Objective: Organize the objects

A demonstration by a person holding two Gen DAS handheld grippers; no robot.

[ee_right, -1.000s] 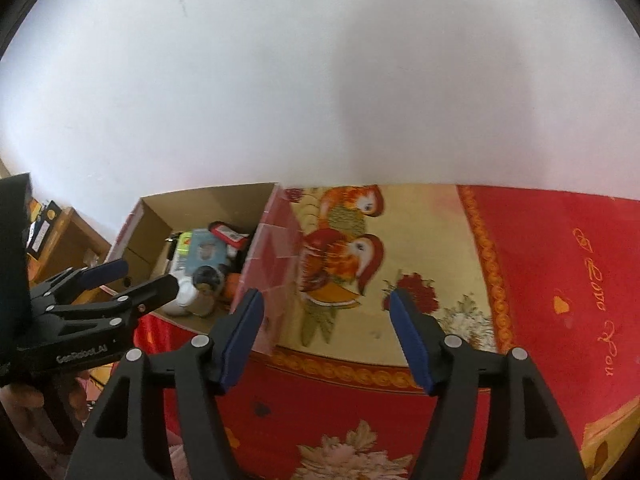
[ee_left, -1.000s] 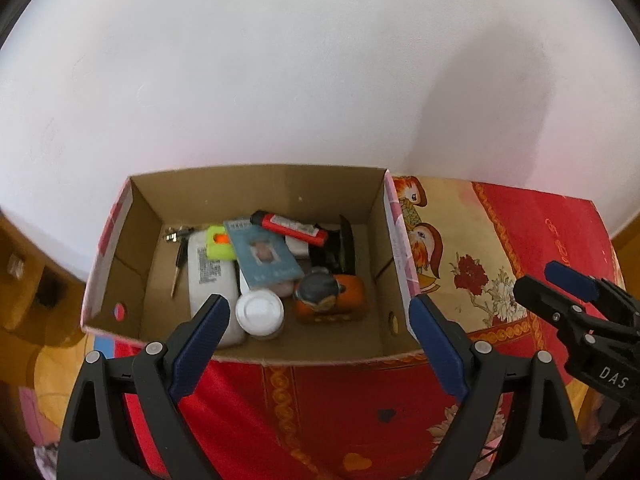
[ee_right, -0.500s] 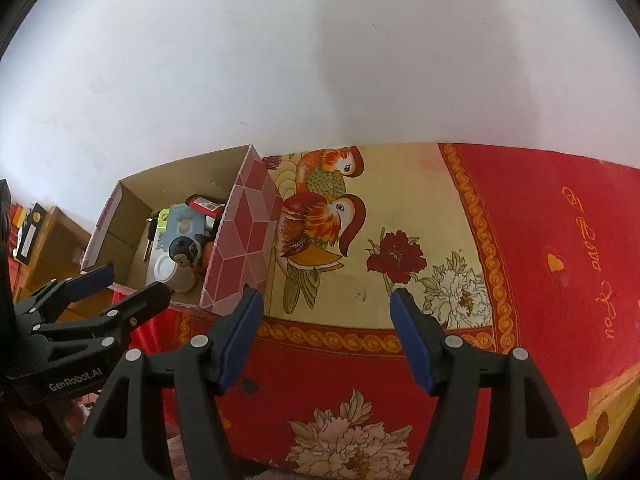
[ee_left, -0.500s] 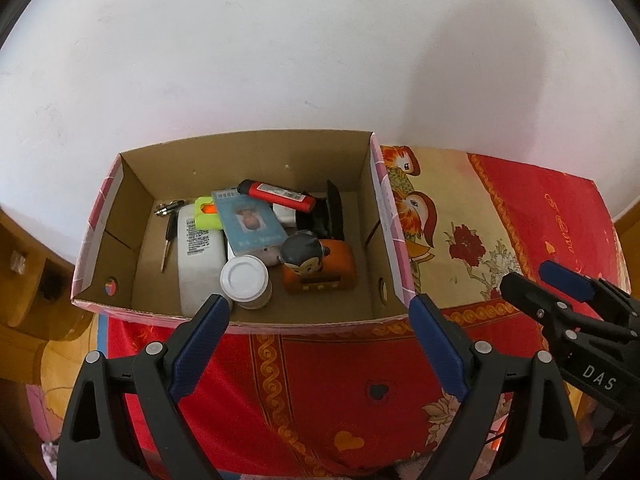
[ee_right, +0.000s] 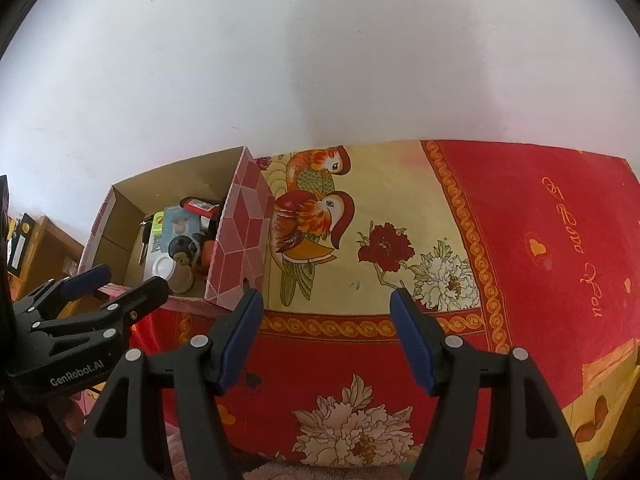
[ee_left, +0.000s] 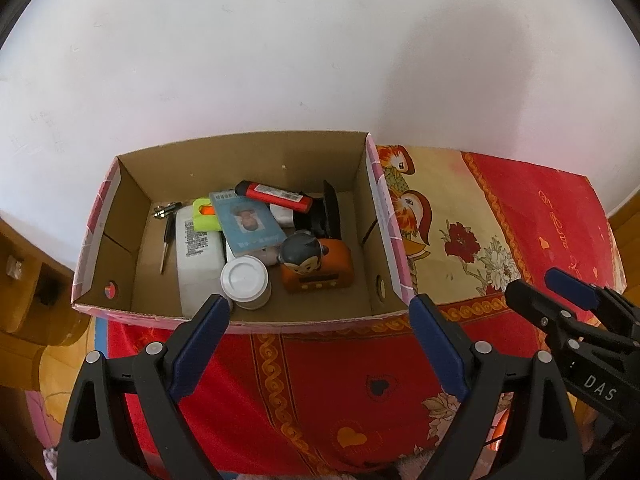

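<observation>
An open cardboard box (ee_left: 120, 240) (ee_right: 240, 232) with pink patterned sides stands at the left end of the red cloth. Inside lie a white bottle with a round cap (ee_left: 245, 282), an orange toy clock with a dark-haired figure (ee_left: 316, 268), a blue card (ee_left: 248, 222), a red and black lighter (ee_left: 274, 196), a yellow-green clip (ee_left: 204, 214), keys (ee_left: 166, 216) and a black object (ee_left: 328, 212). My left gripper (ee_left: 320, 312) hovers open in front of the box's near wall, holding nothing. My right gripper (ee_right: 326, 308) is open over the bare cloth to the right of the box, also empty.
A red and yellow cloth (ee_right: 540, 240) printed with birds and flowers covers the surface, against a white wall (ee_left: 320, 60). Wooden furniture (ee_left: 28, 280) stands to the left of the box. Each gripper shows at the edge of the other's view.
Both views have drawn back and tilted, so the box sits higher in the frames and more cloth shows before it. Both grippers stayed open and empty.
</observation>
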